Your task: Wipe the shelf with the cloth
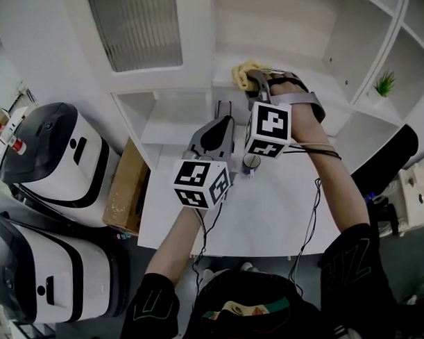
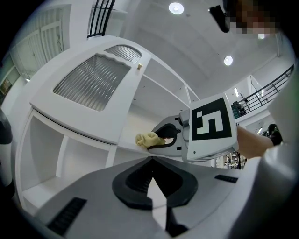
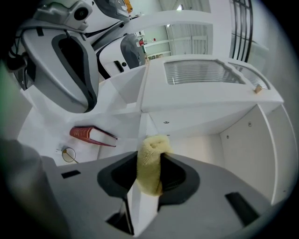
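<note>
- Pinching the yellow cloth point(image 3: 150, 163), the right gripper point(image 3: 149, 175) has its jaws clamped on a bunched fold that stands up between them and pokes past the tips.
- Cloth location: at the near edge of a white shelf point(image 1: 225, 80) board, far centre in the head view. The cloth's front touches the board beside an upright divider.
- Right gripper reach: stretched away from the person over the table point(image 1: 269, 219) into the shelf unit, with its marker cube facing up.
- Left gripper point(image 2: 153, 179): jaws pressed together at the tips with nothing between them. It hangs above the table, nearer the person and left of the right gripper, and points towards the shelf without touching it.
- Small round cup point(image 1: 251, 162): stands on the table between the two marker cubes as seen from the head.
- Red book point(image 3: 92, 135): lies flat on a white surface left of the cloth, well apart from it.
- Two white machines with dark tops point(image 1: 55, 160) stand on the floor at far left. A cardboard box point(image 1: 126, 189) sits between them and the table.
- Small green plant point(image 1: 385, 83): in a right-hand compartment of the shelf unit.
</note>
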`<action>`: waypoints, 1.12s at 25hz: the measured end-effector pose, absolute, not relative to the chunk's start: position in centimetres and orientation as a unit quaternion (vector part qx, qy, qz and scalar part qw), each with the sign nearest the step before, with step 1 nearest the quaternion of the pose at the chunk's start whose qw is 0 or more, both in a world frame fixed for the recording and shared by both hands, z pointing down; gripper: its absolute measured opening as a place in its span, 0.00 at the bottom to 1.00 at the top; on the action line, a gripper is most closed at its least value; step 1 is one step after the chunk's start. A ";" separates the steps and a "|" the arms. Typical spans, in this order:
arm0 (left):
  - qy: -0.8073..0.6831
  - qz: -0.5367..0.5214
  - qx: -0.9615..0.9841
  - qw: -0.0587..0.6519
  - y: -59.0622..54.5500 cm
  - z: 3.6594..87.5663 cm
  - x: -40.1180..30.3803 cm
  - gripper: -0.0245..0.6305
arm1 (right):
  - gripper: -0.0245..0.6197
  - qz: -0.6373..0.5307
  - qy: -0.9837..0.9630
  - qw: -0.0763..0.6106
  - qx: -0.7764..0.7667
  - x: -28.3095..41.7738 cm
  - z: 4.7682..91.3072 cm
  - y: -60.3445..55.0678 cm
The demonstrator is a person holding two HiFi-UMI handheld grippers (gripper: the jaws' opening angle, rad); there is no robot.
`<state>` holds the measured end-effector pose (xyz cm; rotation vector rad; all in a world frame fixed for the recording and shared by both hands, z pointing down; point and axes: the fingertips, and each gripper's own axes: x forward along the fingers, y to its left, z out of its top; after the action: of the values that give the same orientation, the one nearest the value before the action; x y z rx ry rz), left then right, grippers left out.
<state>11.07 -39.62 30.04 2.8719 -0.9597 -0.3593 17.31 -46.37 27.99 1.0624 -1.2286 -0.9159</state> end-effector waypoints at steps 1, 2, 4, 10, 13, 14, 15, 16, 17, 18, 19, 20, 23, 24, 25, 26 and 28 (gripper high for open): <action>-0.312 -0.117 0.942 0.047 -39.5 30.1 11.3 0.04 | 0.22 -0.395 -0.531 0.592 0.460 17.5 28.0 -46.2; -0.310 -0.115 0.943 0.046 -39.4 30.1 11.7 0.04 | 0.22 -0.394 -0.533 0.589 0.463 17.7 28.0 -46.0; -0.305 -0.111 0.945 0.044 -39.2 30.2 12.4 0.04 | 0.22 -0.390 -0.535 0.585 0.468 18.3 28.0 -45.7; -0.291 -0.101 0.950 0.046 -38.8 30.4 14.1 0.04 | 0.22 -0.382 -0.529 0.587 0.480 20.8 28.1 -44.8; -0.282 -0.101 0.952 0.055 -38.6 30.3 15.0 0.04 | 0.22 -0.374 -0.528 0.585 0.489 22.1 28.0 -44.2; -0.279 -0.100 0.953 0.055 -38.5 30.3 15.4 0.04 | 0.22 -0.373 -0.527 0.585 0.492 22.6 28.0 -44.0; -0.276 -0.099 0.955 0.054 -38.3 30.3 15.8 0.04 | 0.22 -0.371 -0.526 0.584 0.494 23.0 28.0 -43.8; -0.272 -0.098 0.956 0.055 -38.2 30.4 16.2 0.04 | 0.22 -0.369 -0.526 0.584 0.496 23.4 28.1 -43.7; -0.269 -0.097 0.957 0.056 -38.0 30.4 16.6 0.04 | 0.22 -0.366 -0.526 0.584 0.498 23.8 28.1 -43.5; -0.266 -0.097 0.957 0.058 -37.9 30.5 16.9 0.04 | 0.22 -0.364 -0.527 0.584 0.500 24.2 28.1 -43.3; -0.263 -0.097 0.958 0.059 -37.7 30.5 17.3 0.04 | 0.22 -0.361 -0.527 0.583 0.502 24.6 28.1 -43.1; -0.259 -0.096 0.959 0.061 -37.6 30.6 17.7 0.04 | 0.22 -0.358 -0.527 0.584 0.503 25.0 28.1 -43.0; -0.251 -0.093 0.961 0.065 -37.2 31.0 18.8 0.04 | 0.22 -0.348 -0.527 0.584 0.510 26.5 28.1 -42.4; -0.249 -0.091 0.962 0.067 -37.0 31.1 19.1 0.04 | 0.22 -0.345 -0.526 0.585 0.512 27.0 28.1 -42.2; -0.246 -0.090 0.963 0.068 -36.9 31.2 19.4 0.04 | 0.22 -0.343 -0.525 0.585 0.515 27.5 28.1 -42.0; -0.244 -0.089 0.963 0.070 -36.7 31.3 19.8 0.04 | 0.22 -0.339 -0.525 0.585 0.517 28.1 28.1 -41.8; -0.240 -0.087 0.964 0.077 -36.4 31.5 20.3 0.04 | 0.22 -0.330 -0.528 0.583 0.522 29.3 28.1 -41.3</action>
<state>20.33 -36.38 31.54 2.8884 -0.7198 -0.2595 29.30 -41.26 28.07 1.2192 -1.2338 -0.7700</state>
